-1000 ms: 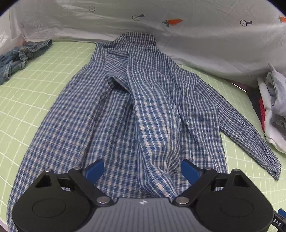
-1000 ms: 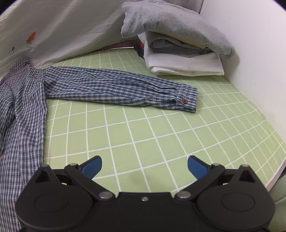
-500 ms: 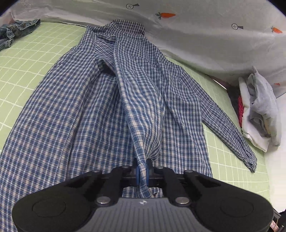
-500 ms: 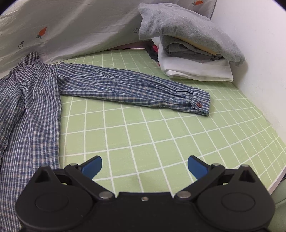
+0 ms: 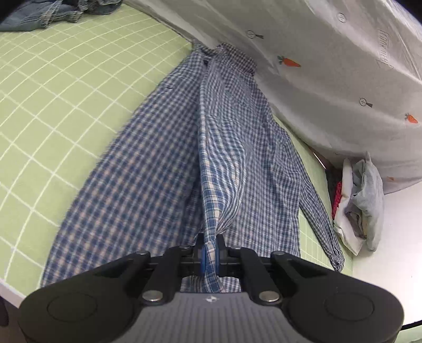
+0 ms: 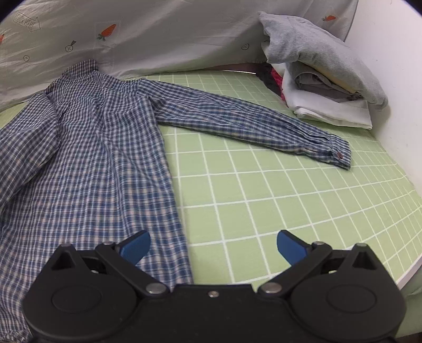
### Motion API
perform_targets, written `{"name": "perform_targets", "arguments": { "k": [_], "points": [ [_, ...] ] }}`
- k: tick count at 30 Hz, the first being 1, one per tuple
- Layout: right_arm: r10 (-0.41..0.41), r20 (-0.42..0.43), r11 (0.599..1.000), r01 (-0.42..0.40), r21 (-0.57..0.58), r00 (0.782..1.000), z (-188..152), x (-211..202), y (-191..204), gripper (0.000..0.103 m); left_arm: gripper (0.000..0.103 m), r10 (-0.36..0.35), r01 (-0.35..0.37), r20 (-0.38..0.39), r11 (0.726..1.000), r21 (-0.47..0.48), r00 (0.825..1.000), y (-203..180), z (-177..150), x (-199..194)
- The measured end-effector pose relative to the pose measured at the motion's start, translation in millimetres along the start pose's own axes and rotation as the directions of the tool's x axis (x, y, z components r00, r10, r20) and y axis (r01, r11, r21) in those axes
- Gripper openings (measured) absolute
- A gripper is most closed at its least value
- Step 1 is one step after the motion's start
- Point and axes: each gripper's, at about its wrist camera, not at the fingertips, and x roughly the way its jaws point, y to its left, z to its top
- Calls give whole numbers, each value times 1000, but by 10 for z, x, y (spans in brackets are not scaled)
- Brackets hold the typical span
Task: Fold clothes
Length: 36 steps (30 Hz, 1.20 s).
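Note:
A blue and white checked shirt (image 5: 147,168) lies spread on the green gridded mat (image 5: 52,87), collar toward the white sheet. My left gripper (image 5: 210,253) is shut on the shirt's front edge near the hem and holds a ridge of cloth lifted. In the right wrist view the same shirt (image 6: 87,163) lies at the left, with one sleeve (image 6: 250,124) stretched out to the right, cuff buttoned. My right gripper (image 6: 212,245) is open and empty, low over the shirt's right side edge and the mat.
A stack of folded clothes (image 6: 324,76) sits at the far right by the white wall; it also shows in the left wrist view (image 5: 361,203). Denim garments (image 5: 60,10) lie at the far left. A white carrot-print sheet (image 6: 147,34) hangs behind. The mat's front edge (image 6: 401,274) is near.
My left gripper closed on the shirt's front edge and lifted it, swinging toward the right. My right gripper moved left toward the shirt's side edge, staying open.

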Motion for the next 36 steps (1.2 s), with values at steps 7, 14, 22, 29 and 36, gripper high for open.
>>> {"name": "perform_targets", "arguments": {
  "k": [7, 14, 22, 29, 36],
  "points": [
    [4, -4, 999, -4, -37, 1000, -53, -129, 378, 103, 13, 148, -148, -41, 989, 17, 988, 365, 63, 23],
    [-9, -19, 996, 7, -85, 1000, -128, -260, 629, 103, 24, 199, -190, -110, 978, 86, 974, 529, 13, 186],
    [7, -7, 994, -7, -108, 1000, -160, -372, 744, 103, 51, 207, -198, -101, 976, 89, 973, 470, 46, 158],
    [41, 5, 995, -40, -90, 999, -9, -323, 664, 103, 83, 257, -256, 1, 963, 86, 966, 236, 89, -78],
    [85, 28, 995, -83, -63, 996, 227, -288, 489, 103, 86, 308, -314, 76, 945, 89, 948, -176, 168, -156]
  ]
}}
